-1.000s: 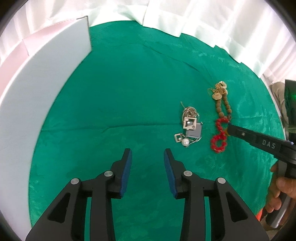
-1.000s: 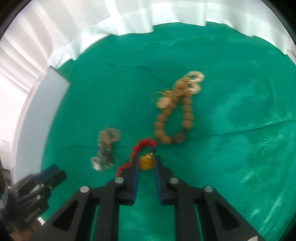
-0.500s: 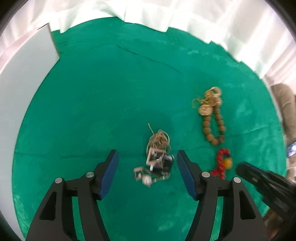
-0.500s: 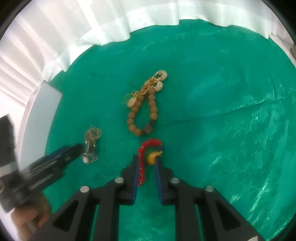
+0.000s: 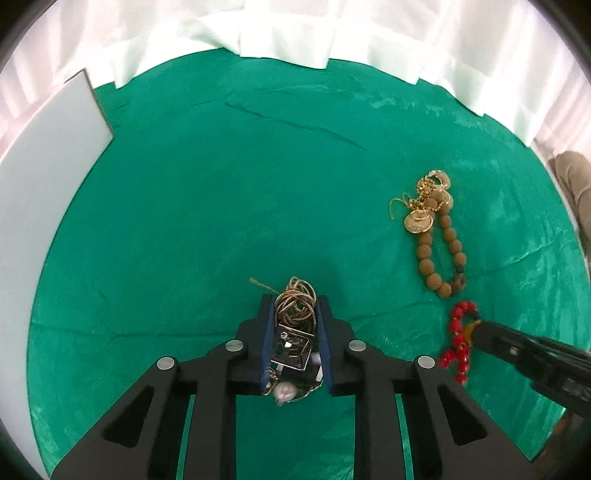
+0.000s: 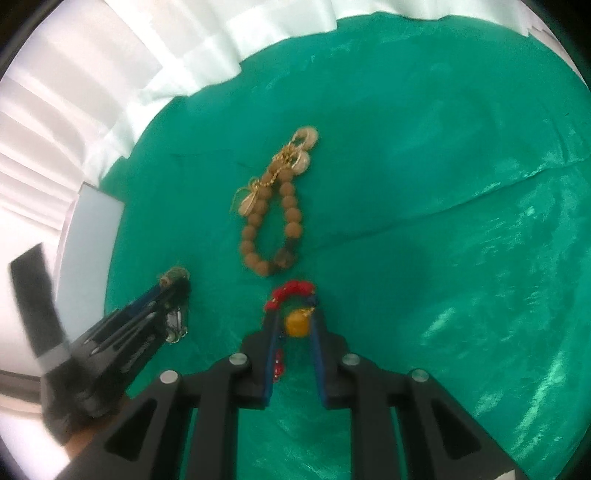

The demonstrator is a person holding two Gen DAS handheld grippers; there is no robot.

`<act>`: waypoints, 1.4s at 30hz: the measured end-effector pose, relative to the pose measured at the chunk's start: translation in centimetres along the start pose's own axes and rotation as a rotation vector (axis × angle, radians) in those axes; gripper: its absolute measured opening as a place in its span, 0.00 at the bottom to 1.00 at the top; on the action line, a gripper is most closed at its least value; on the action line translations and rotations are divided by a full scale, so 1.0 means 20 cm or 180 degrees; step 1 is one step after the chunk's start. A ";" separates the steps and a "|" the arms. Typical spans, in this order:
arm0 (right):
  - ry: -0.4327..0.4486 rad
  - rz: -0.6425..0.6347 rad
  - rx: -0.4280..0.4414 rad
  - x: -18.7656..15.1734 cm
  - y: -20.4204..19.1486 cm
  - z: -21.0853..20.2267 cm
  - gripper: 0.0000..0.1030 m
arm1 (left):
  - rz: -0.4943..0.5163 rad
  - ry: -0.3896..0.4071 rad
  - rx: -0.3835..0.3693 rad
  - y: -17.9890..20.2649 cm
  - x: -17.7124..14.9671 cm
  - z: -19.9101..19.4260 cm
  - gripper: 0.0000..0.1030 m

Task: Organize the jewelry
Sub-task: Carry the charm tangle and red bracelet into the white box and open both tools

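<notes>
One green cloth (image 5: 207, 229) carries three jewelry pieces: one tangled chain bundle (image 5: 293, 332), one brown bead bracelet (image 5: 441, 251), one red bead bracelet (image 5: 458, 339).

Far half of the green cloth (image 5: 229, 177): bare, open to pass from the white drape (image 5: 295, 33) down to the middle.
Left edge: the white board (image 5: 48, 177) stands there as a wall.
Right side: the brown bead bracelet (image 5: 439, 251) with gold charms (image 5: 424, 206) lies in the way; the red bead string (image 5: 458, 339) just near it.
Near middle: the tangled metal jewelry (image 5: 293, 332) fills the gap.
Right of the bracelet: cloth bare out to the edge.
</notes>
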State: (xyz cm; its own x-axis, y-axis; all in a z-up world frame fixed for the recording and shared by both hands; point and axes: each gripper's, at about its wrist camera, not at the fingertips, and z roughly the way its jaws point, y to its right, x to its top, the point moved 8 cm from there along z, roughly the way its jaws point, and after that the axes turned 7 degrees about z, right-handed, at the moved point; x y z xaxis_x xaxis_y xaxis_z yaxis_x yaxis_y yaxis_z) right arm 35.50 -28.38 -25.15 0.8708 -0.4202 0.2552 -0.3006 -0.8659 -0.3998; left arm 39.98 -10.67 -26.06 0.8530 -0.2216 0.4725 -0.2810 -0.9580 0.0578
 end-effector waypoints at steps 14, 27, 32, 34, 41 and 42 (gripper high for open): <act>0.0222 -0.0737 -0.0168 -0.03 -0.25 -0.12 0.17 | -0.0107 0.0102 -0.0116 -0.17 -0.08 -0.32 0.18; 0.0336 -0.1607 0.0056 -0.15 -0.70 -0.44 0.17 | -0.0086 0.0426 -0.0145 -0.27 -0.06 -0.77 0.18; 0.0410 -0.1861 0.0243 -0.20 -0.96 -0.55 0.17 | -0.0195 0.0554 -0.0121 -0.40 -0.04 -1.00 0.18; 0.0436 -0.1981 0.0327 -0.21 -1.09 -0.59 0.17 | -0.0283 0.0624 -0.0061 -0.51 -0.02 -1.12 0.18; 0.0498 -0.2333 0.0678 -0.23 -1.58 -0.67 0.17 | -0.0724 0.0788 0.0357 -1.04 0.03 -1.39 0.18; 0.0501 -0.2377 0.0705 -0.23 -1.64 -0.66 0.17 | -0.0821 0.0798 0.0419 -1.14 0.03 -1.42 0.18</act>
State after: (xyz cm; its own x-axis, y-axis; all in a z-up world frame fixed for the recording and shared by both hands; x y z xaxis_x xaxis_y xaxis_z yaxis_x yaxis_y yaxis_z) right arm 36.17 -1.53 -1.57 0.7414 0.2026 0.6398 0.4401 -0.8665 -0.2355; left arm 34.41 16.15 -2.19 0.7496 0.0656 0.6587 0.0016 -0.9953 0.0973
